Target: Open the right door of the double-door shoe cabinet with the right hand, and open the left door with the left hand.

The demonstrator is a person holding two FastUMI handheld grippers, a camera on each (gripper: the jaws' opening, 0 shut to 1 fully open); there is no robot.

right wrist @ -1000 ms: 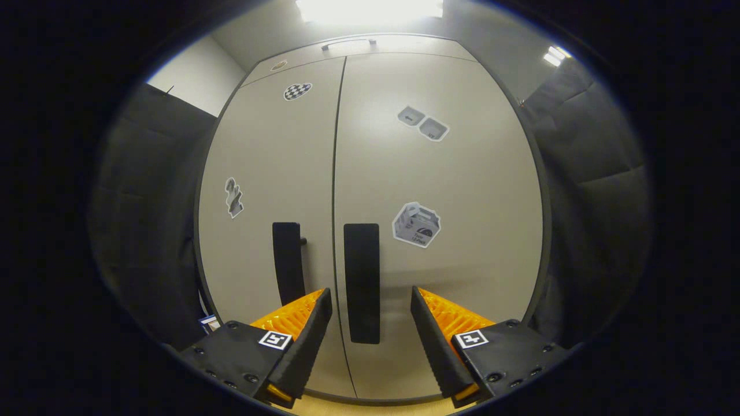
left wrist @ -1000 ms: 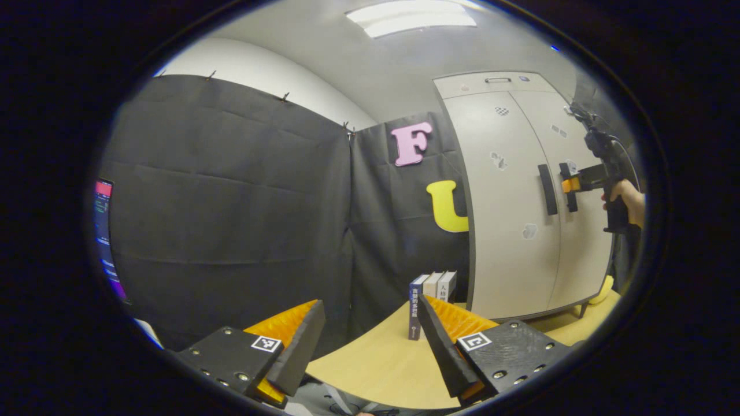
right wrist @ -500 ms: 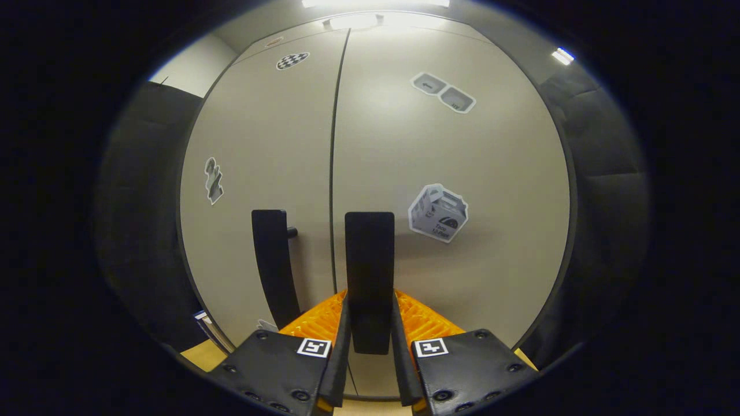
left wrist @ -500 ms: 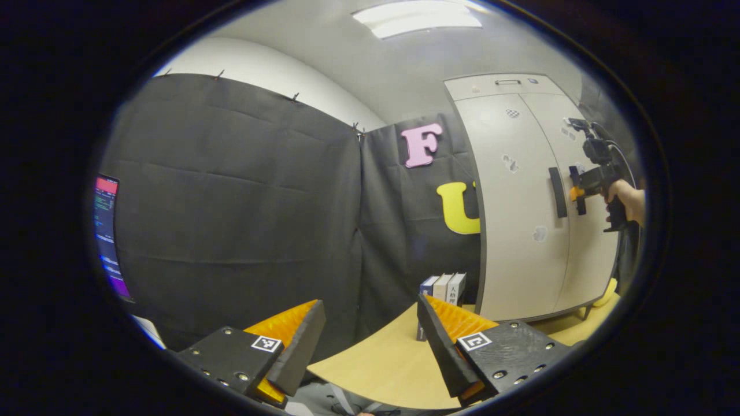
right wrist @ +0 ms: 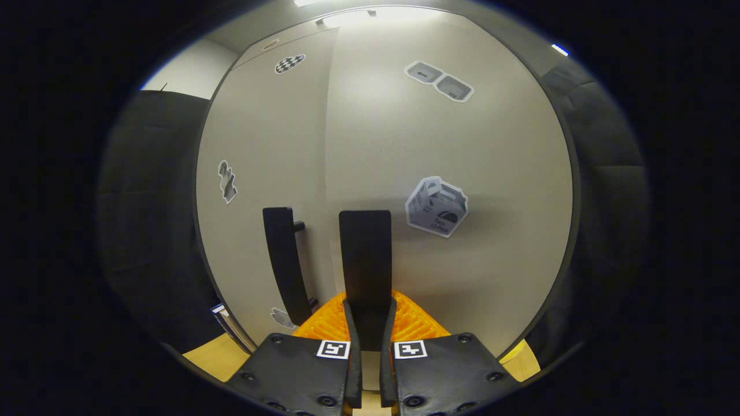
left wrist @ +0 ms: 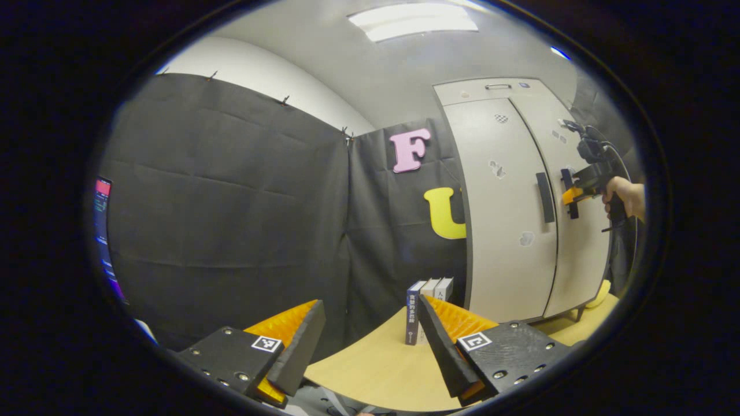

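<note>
Left gripper view: the left gripper (left wrist: 370, 341) gapes wide and empty over the bench (left wrist: 376, 364); the cabinet's left door handle (left wrist: 544, 197) stands upright, far ahead-right. Right gripper view: the right gripper (right wrist: 368, 323) clamps the upright right door handle (right wrist: 364, 254) (door seemingly just ajar).

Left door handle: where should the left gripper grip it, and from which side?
Grip the left door handle around its middle, coming straight at the door's front with the left gripper open. It is a tall, upright bar standing off the left door on posts, so one finger can go each side. The right gripper already clamps its neighbour, the right door handle.
</note>
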